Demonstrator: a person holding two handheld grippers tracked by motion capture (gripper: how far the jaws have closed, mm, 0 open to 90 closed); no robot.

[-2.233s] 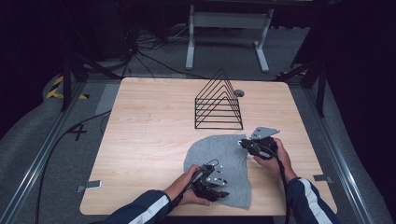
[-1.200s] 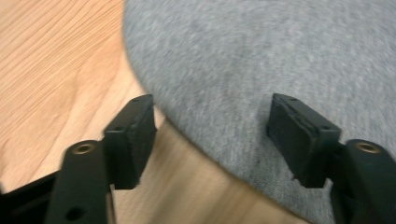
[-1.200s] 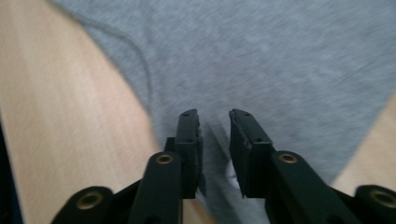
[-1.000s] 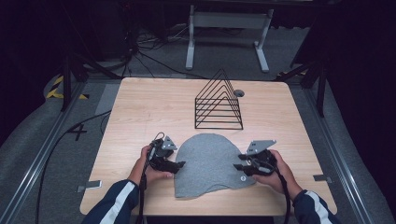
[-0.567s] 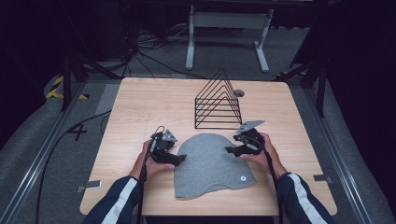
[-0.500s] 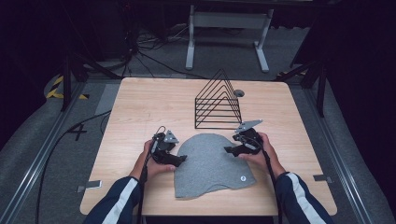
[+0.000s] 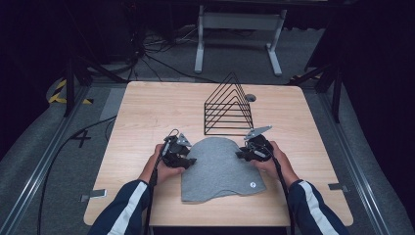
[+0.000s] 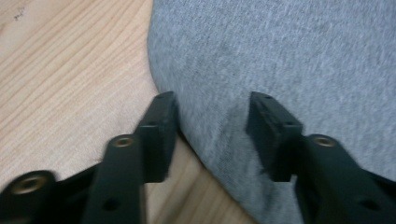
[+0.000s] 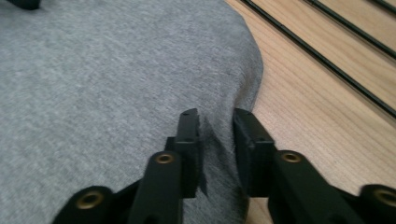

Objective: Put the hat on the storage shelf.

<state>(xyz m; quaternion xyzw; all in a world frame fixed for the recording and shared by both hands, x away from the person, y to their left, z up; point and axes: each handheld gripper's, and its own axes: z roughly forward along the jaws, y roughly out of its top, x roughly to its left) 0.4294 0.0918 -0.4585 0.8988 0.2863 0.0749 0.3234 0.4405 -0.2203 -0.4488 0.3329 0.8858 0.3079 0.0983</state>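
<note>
**What the pictures leave hidden or unclear**

In the high view, the person's forearms are cut off by the bottom edge. The small round mark [image 7: 252,184] on the grey cloth [image 7: 220,169] is too tiny to read. In the left gripper view, the left gripper [image 8: 212,121] is blurred. The right gripper [image 9: 217,128] perhaps pinches a cloth fold; contact is unclear. The wire rack [image 9: 322,51] is cut off.
</note>
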